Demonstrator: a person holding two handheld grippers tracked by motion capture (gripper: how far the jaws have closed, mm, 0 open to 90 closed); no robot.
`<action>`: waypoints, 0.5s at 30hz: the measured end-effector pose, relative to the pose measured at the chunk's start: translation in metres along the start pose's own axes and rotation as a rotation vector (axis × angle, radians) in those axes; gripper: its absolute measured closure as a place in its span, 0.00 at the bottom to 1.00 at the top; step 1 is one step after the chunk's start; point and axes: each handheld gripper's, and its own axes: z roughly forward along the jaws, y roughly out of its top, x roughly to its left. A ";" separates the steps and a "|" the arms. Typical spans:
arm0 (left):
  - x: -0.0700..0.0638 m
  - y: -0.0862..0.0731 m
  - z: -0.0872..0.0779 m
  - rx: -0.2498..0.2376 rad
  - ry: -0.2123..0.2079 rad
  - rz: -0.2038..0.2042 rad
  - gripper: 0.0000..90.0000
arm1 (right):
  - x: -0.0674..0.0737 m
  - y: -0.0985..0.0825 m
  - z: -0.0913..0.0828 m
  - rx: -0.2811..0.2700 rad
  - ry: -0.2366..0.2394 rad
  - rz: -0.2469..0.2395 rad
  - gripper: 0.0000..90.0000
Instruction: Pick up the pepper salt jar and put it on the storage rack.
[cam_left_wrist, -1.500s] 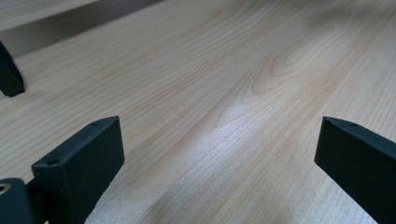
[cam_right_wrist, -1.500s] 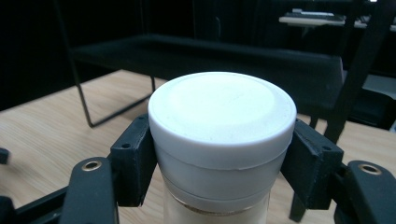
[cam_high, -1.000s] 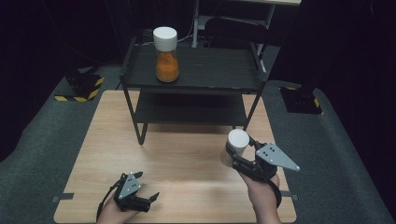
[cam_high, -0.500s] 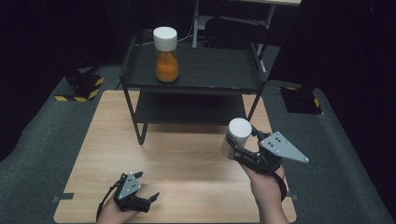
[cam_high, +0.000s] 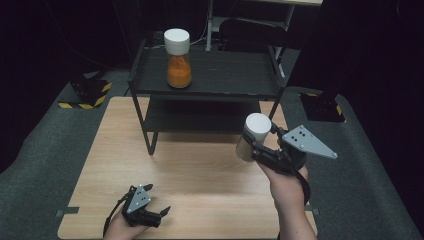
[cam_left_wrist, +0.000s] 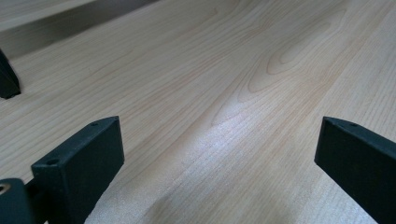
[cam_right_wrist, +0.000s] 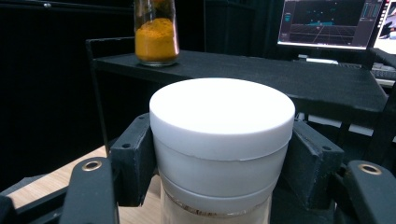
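- R gripper (cam_high: 256, 148) clamped on white-capped jar (cam_high: 252, 135), held off table (cam_high: 200, 185) near shelf (cam_high: 225, 75); L gripper (cam_high: 159, 214) open, idle
- we judge jar rigid, glass, prob. slick, breakable; grip at cap/neck suits

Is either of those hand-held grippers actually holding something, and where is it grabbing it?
The right hand-held gripper clamps a white-lidded jar by its lid. The left hand-held gripper holds nothing.

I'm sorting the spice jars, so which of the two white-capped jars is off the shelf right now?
The pale-filled jar, clamped just under its cap by the right gripper above the table. The orange-filled jar stands on the black shelf's top level.
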 end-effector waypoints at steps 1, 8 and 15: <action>0.000 0.000 0.000 -0.001 0.004 -0.009 0.02 | -0.001 0.004 0.002 0.000 0.000 0.004 0.37; 0.001 0.000 -0.002 0.006 0.011 -0.018 0.02 | -0.004 0.019 0.010 0.007 -0.011 0.011 0.37; 0.001 0.000 -0.002 0.009 0.013 -0.023 0.02 | -0.003 0.036 0.015 0.002 -0.020 -0.017 0.37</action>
